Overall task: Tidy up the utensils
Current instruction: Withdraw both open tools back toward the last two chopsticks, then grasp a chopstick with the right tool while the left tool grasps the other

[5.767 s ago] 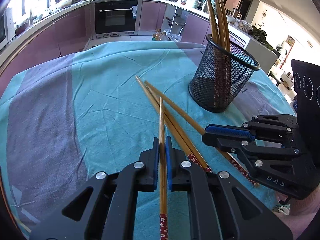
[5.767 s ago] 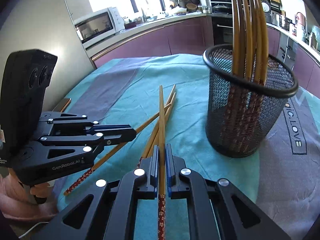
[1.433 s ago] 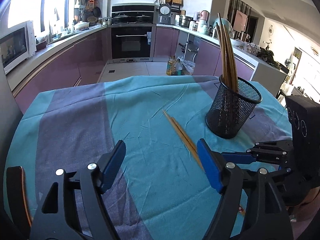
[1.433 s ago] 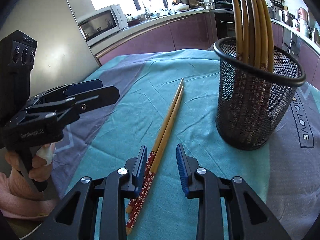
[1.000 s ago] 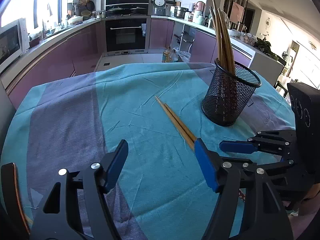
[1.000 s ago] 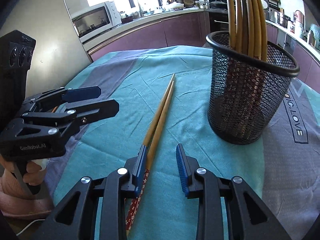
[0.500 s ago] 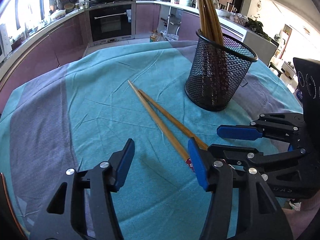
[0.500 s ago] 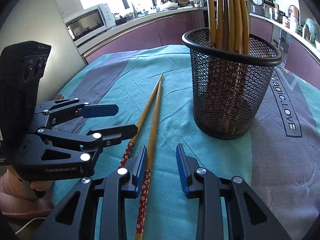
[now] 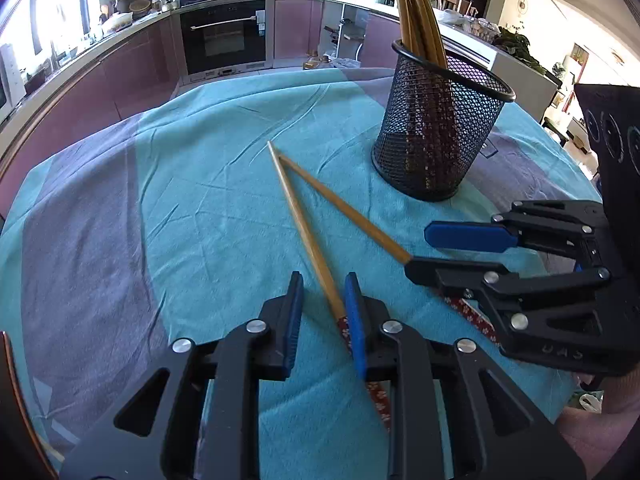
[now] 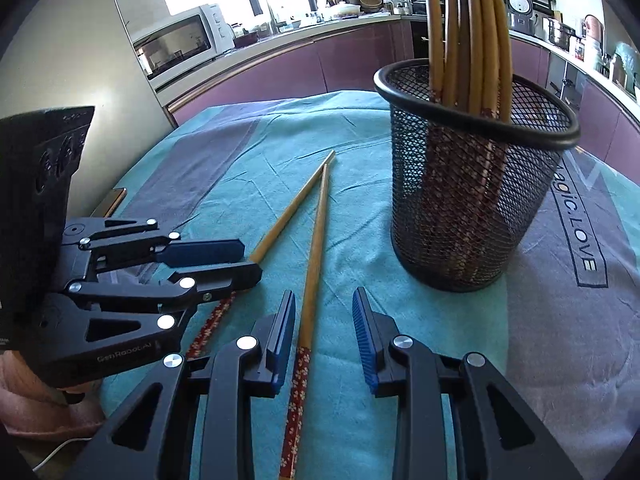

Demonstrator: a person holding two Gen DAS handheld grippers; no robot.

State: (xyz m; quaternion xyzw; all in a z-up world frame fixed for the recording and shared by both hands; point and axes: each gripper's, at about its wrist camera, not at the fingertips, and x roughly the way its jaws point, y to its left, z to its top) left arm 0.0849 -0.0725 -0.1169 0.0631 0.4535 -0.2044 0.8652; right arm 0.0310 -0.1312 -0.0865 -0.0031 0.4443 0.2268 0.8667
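Observation:
Two wooden chopsticks with red flowered ends lie in a V on the teal cloth. One chopstick (image 9: 304, 232) runs between the fingers of my open left gripper (image 9: 322, 312), close to its right pad. The other chopstick (image 10: 314, 256) lies between the fingers of my open right gripper (image 10: 324, 332), near its left pad. A black mesh cup (image 9: 436, 136) holds several upright chopsticks; it also shows in the right wrist view (image 10: 468, 200). Each gripper is seen from the other's camera: the right gripper (image 9: 452, 252) and the left gripper (image 10: 224, 260).
The round table carries a teal and purple cloth (image 9: 180, 200). A kitchen counter with an oven (image 9: 224, 36) and a microwave (image 10: 180, 44) stands behind. A phone (image 10: 110, 200) lies at the table's left edge.
Both grippers have moved down and forward onto the chopsticks. The left gripper's fingers have narrowed around one chopstick. The chopsticks have spread into a wider V.

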